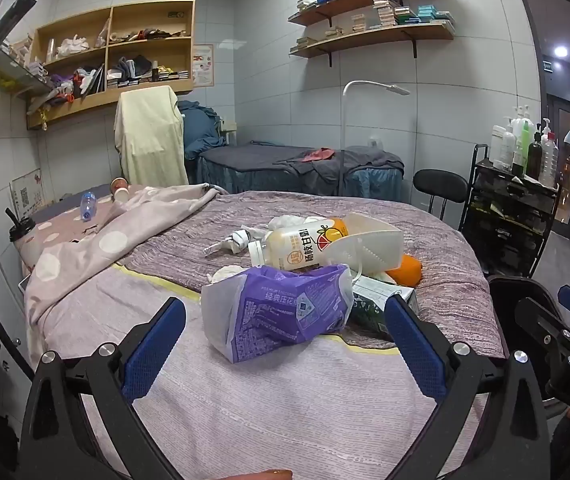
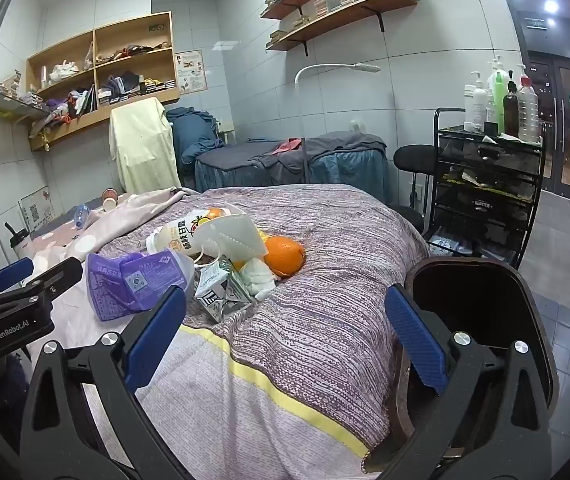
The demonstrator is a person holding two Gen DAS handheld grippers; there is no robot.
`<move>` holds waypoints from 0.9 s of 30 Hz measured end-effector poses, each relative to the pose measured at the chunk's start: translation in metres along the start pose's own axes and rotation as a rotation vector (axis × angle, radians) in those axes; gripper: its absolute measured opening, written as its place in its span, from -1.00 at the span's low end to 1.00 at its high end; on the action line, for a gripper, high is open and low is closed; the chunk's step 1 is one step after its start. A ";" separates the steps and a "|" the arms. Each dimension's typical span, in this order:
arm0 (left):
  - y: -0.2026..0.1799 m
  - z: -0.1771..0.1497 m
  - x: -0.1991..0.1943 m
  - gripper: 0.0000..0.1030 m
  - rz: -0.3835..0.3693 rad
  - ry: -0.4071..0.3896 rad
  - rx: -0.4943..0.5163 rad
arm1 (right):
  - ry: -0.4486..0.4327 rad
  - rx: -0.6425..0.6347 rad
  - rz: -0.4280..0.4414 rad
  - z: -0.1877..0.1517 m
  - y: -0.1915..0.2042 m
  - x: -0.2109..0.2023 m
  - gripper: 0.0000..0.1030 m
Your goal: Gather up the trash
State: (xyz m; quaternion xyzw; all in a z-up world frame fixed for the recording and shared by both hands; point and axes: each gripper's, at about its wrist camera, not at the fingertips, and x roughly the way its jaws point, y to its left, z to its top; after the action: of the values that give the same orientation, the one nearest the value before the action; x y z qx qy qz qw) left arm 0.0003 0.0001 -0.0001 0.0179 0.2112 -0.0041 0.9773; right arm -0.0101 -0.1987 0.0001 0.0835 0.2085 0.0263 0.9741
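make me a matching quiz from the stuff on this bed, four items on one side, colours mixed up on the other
Things:
1. tissue pack
2. face mask
3. orange
4. drink bottle

Colours:
A. white
B. cream with an orange fruit label
C. purple
D. orange

Pairs: 1-C, 2-A, 3-D, 4-B

Two close wrist views, side by side, angled down, sharing the bed (image 1: 245, 400) litter.
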 end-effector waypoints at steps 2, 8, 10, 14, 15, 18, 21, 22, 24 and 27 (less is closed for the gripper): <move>0.000 0.000 0.000 0.90 0.001 0.001 -0.001 | 0.003 -0.001 -0.001 0.000 0.000 0.000 0.91; 0.000 -0.001 -0.002 0.90 -0.003 -0.004 0.002 | -0.004 -0.008 -0.009 0.000 0.001 -0.002 0.91; 0.004 -0.001 0.002 0.90 -0.005 0.006 0.001 | 0.003 -0.009 -0.010 -0.004 0.004 0.003 0.91; 0.010 -0.002 0.005 0.90 -0.007 0.007 -0.002 | 0.016 -0.003 0.000 -0.002 0.001 0.002 0.91; 0.005 -0.004 0.003 0.90 -0.004 0.007 0.000 | 0.015 -0.003 0.000 -0.002 0.002 0.002 0.91; 0.001 -0.003 0.002 0.90 0.003 0.005 0.005 | 0.016 -0.003 0.001 -0.003 0.001 0.003 0.91; 0.001 -0.003 0.001 0.90 0.003 0.004 0.006 | 0.018 -0.003 0.000 -0.002 0.001 0.002 0.91; 0.001 -0.003 0.001 0.90 0.004 0.002 0.006 | 0.018 -0.002 0.001 -0.002 0.001 0.002 0.91; 0.001 -0.003 0.001 0.90 0.005 0.001 0.005 | 0.015 -0.005 -0.001 -0.002 0.002 0.002 0.91; 0.000 -0.004 0.001 0.90 0.003 0.001 0.007 | 0.011 -0.007 -0.003 -0.001 0.003 0.001 0.91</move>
State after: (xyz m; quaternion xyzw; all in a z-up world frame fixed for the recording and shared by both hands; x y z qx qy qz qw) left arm -0.0006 0.0006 -0.0035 0.0214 0.2117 -0.0033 0.9771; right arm -0.0099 -0.1959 -0.0010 0.0796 0.2140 0.0262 0.9732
